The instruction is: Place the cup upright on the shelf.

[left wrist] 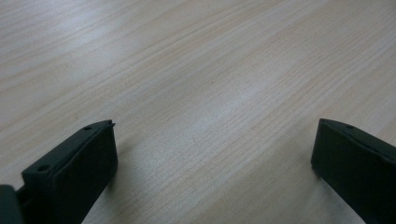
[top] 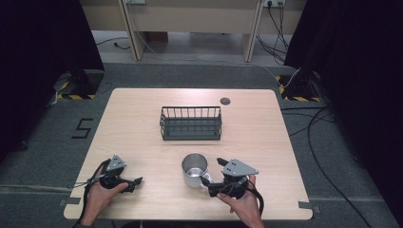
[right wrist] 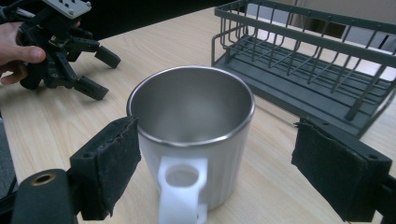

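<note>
Mug (right wrist: 194,140) bottom and the lower end of its white handle (right wrist: 182,196) run off the lower edge in the right gripper view, and the rim hides the mug's floor. Rack (right wrist: 303,60) is cut by the top and right edges there. In the high view both forearms leave the frame at the bottom, and the small dark disc (top: 225,100) on the table (top: 142,118) is too small to tell what it is
</note>
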Demonstrator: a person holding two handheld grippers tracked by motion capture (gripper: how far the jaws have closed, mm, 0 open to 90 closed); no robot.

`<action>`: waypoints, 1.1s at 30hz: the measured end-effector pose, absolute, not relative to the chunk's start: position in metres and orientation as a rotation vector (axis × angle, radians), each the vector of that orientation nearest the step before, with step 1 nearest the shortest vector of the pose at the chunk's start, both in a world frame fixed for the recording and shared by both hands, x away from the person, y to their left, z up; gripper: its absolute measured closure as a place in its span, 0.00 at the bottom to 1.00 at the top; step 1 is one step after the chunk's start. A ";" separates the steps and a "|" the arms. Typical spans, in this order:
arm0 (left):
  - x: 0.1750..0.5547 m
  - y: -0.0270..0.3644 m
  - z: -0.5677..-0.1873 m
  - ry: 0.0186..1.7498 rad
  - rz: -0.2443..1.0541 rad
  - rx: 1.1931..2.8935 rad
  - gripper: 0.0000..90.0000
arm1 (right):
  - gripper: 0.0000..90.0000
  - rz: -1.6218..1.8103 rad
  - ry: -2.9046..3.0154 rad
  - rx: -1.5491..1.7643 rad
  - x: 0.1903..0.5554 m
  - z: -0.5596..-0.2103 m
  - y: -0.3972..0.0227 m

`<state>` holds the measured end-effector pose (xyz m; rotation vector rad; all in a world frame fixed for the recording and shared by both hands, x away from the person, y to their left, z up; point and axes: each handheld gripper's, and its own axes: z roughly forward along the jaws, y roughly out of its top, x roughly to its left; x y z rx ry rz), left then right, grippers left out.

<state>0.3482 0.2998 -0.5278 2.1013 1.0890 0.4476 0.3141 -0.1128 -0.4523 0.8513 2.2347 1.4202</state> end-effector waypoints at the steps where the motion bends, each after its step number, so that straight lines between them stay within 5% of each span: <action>1: 0.348 0.300 -0.528 1.089 0.448 2.101 0.00 | 0.17 1.416 2.242 0.861 0.317 -0.454 -0.107; 33: 0.347 0.300 -0.528 1.101 0.451 2.097 0.00 | 0.05 1.351 2.317 0.834 0.343 -0.462 -0.062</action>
